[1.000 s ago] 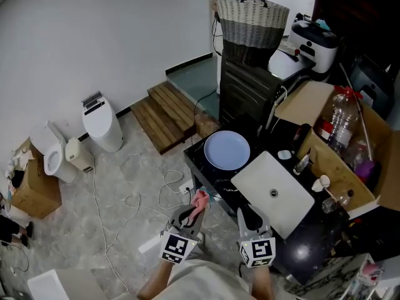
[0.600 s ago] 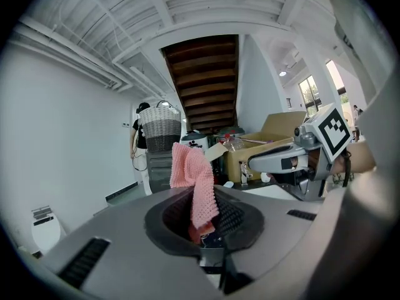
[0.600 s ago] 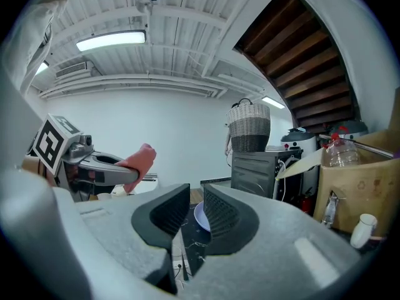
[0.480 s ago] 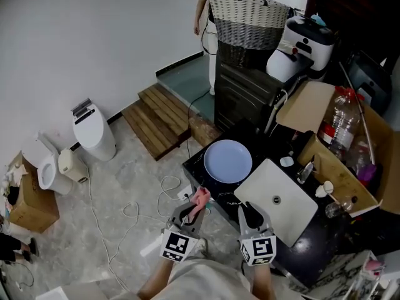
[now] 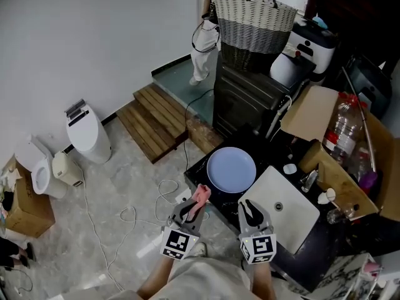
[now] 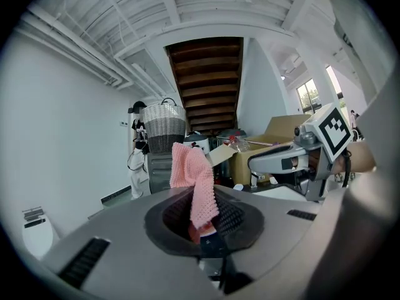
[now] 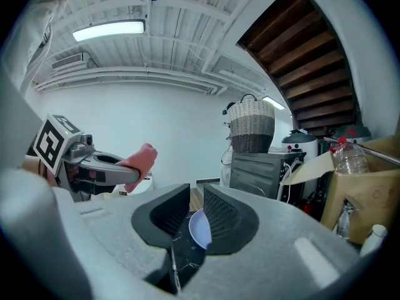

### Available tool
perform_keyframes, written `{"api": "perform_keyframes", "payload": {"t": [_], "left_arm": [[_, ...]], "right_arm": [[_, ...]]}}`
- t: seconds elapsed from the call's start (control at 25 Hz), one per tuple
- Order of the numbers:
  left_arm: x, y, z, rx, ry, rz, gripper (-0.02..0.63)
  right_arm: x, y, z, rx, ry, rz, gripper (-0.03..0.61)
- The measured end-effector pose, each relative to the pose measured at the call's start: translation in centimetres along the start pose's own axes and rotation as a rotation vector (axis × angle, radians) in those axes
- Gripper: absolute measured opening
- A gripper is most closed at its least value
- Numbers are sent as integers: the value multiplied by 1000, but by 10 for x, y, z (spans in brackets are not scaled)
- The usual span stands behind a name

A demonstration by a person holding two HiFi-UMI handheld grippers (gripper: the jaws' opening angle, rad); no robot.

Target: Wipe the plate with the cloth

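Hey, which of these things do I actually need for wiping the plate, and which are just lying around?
For the job:
pink cloth, clamped in the left gripper
blue plate on the dark table
right gripper, empty

Just lying about:
wicker basket
cardboard box
plastic bottle
white board
white appliance

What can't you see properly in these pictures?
- Plate, right gripper view: mostly hidden behind the jaws of the right gripper.
- Cloth, left gripper view: its bottom end is buried inside the left gripper.
- Person, head view: cut off by the top edge, partly behind the basket.
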State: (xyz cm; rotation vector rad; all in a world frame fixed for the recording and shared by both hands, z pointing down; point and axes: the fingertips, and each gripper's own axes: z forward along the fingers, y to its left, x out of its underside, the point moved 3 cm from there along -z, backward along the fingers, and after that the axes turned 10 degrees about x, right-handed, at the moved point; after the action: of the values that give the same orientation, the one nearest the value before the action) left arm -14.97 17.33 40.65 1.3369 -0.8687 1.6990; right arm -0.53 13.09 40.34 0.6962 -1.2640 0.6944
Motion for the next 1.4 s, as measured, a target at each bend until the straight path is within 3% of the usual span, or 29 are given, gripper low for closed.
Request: {"api": "perform_keyframes", "payload": {"t": [0.52,1.0,1.4], "left_arm": [[7,34,33,45,-1,-18,34],[11,55,92,57,35,-19,34],[29,64,148,73,122,-33,34]], "right_arm": [[11,-10,34,72,52,26,74],[28,-51,85,67,96,58,74],[56,-88,122,53,164,100,74]]}}
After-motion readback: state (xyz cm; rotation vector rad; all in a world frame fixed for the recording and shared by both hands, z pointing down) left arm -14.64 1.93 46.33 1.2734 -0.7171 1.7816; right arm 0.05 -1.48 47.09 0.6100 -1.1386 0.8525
